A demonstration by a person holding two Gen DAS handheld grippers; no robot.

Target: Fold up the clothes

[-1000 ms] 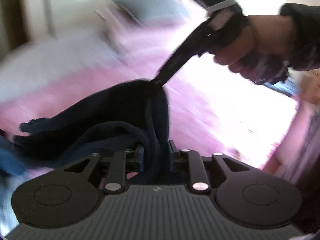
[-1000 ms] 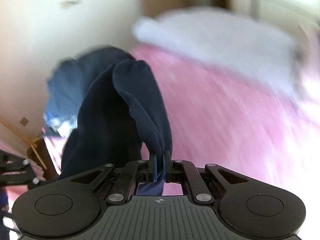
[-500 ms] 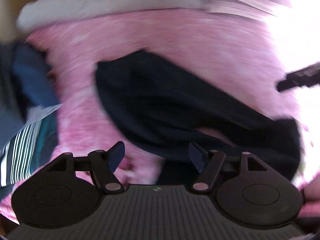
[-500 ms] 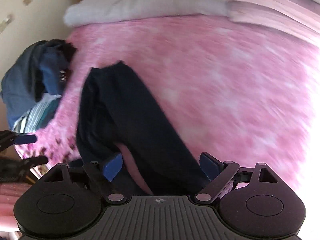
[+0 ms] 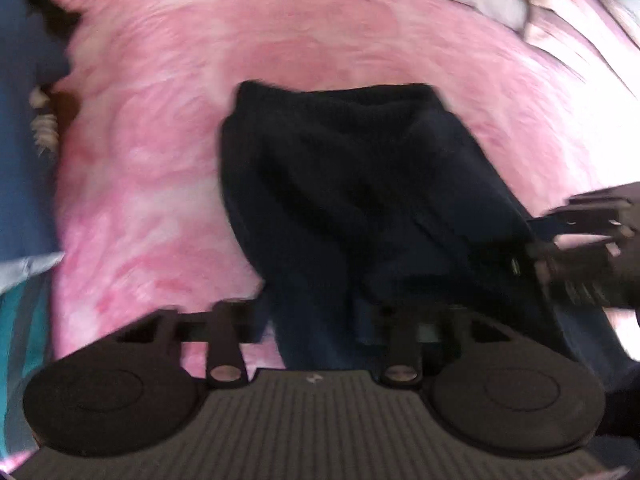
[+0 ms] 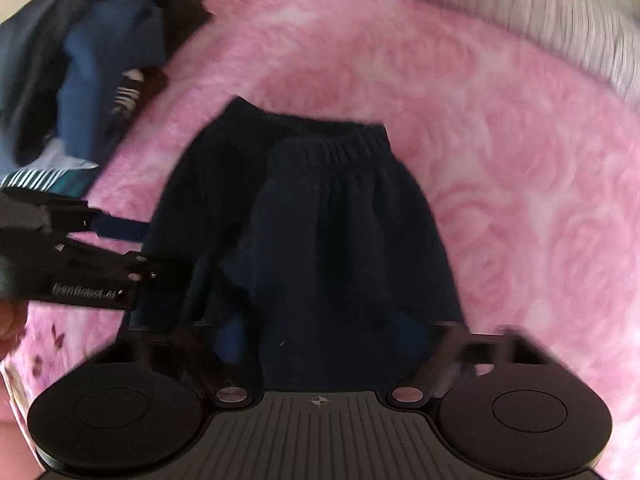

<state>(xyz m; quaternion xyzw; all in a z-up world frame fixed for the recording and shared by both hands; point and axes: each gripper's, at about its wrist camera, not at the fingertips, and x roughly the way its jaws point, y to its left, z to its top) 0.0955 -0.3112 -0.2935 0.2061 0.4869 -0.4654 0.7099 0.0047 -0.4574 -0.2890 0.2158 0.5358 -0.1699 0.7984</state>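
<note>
Dark navy pants [image 6: 332, 216] are lying flat on the pink fuzzy blanket [image 6: 520, 128], waistband at the far end, legs running back toward the near edge and under both tongs. So the long axis goes near-to-far, basically straight ahead of both cams.

The left gripper [image 5: 320, 320] has its jaws wide apart w/ nothing between them, hovering over the near left part of the pants. The right gripper [image 6: 320, 332] is the same deal, jaws wide and empty, over the near middle/right. Both are about equally close to the near end, neither has an edge imo.

Fabric looks thick, knit-ish, elastic gathered waist. One side seems lapped over the other lengthwise, can't tell if that's a proper fold or just how it landed. Bit blurry.

A pile of other clothes [image 6: 92, 64] sits at the far left, well apart.
</note>
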